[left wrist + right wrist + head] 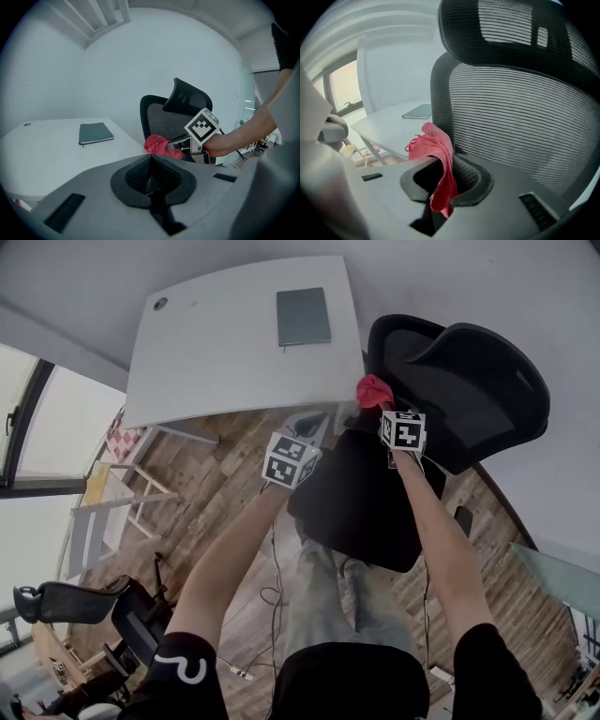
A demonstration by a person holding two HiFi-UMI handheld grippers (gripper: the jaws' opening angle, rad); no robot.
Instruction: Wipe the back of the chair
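Two grippers are raised in front of me. The right gripper [440,185] has its fingers closed on a red cloth [437,152], which bunches above them and hangs down between them. The cloth is held at the left rim of the chair [473,381], just beside the black mesh back [520,117]; I cannot tell whether it touches the mesh. The left gripper [151,180] is to the left of the right one, its fingers shut together with nothing between them, pointing towards the cloth.

A white table [216,352] stands left of the chair, its corner close to the cloth. It carries a grey notebook [303,317] near its far right edge. The floor [220,488] is of wooden planks, with thin cables [272,596] lying near my legs. The walls are plain and pale. A window [23,423] shows at the far left.
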